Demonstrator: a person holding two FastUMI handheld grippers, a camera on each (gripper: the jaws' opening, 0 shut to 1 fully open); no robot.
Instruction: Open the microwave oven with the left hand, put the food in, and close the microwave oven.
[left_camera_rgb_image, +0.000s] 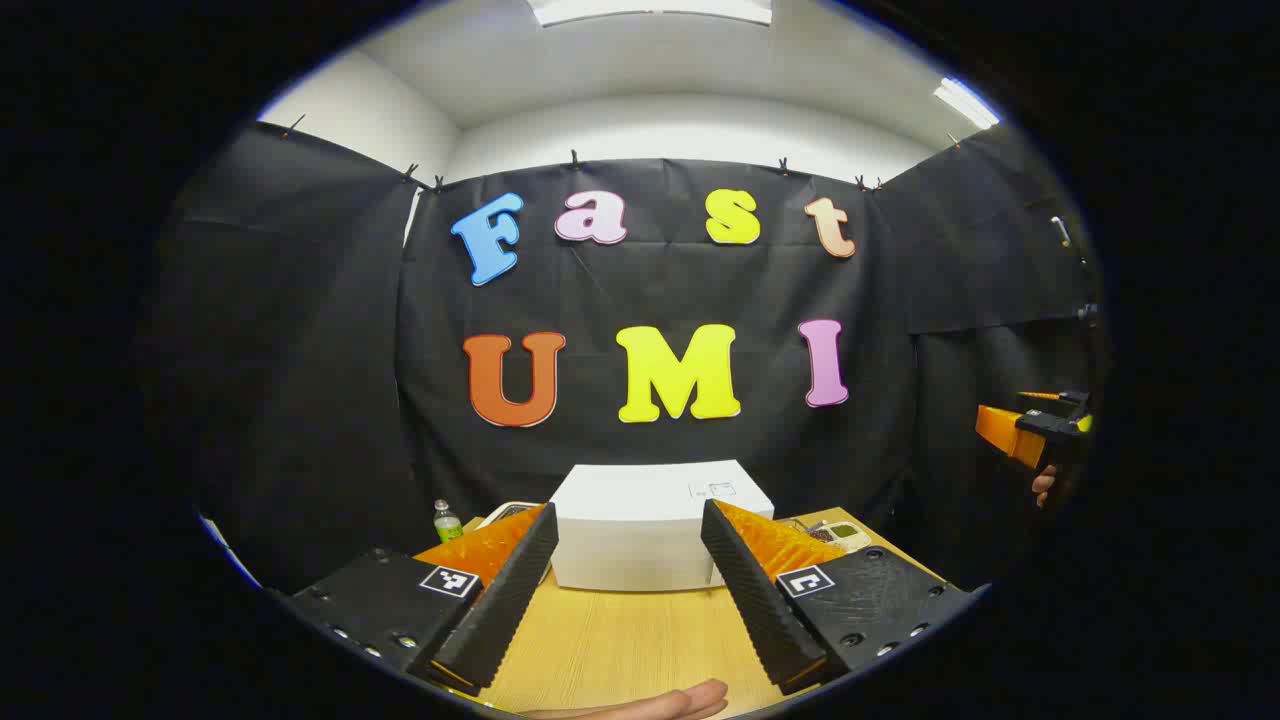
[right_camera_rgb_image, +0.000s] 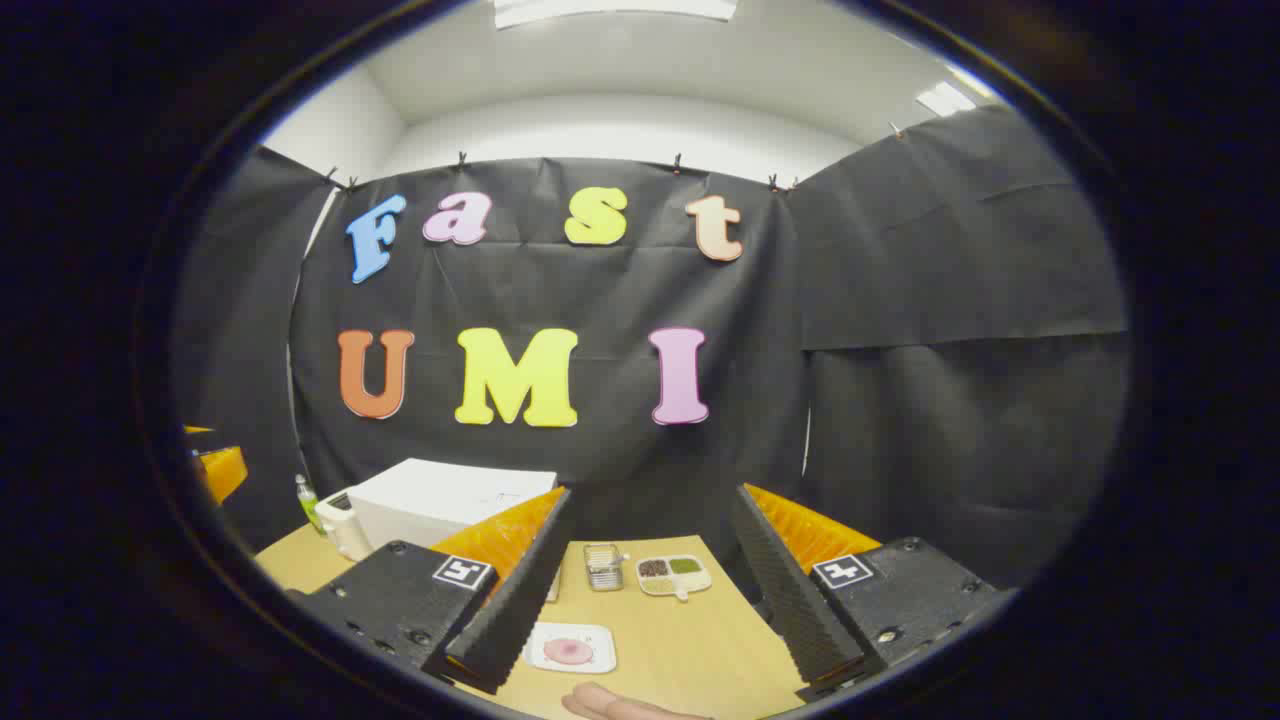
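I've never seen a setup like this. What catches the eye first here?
A white microwave oven sits shut at the back of the wooden table, framed between the open left claw. In the right gripper view, the open right claw looks down on a small white plate of pink food.

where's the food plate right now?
In the right gripper view, the white plate with pink food lies on the wooden table between the right gripper's open fingers, nearer than the metal container and compartment tray.

Black cloth (left_camera_rgb_image: 660, 300) hangs clipped around my booth, white walls (right_camera_rgb_image: 600, 130) rising behind it. Ceiling light panels (left_camera_rgb_image: 650, 10) glow overhead, and a pale wooden table (right_camera_rgb_image: 690, 640) spreads below me.
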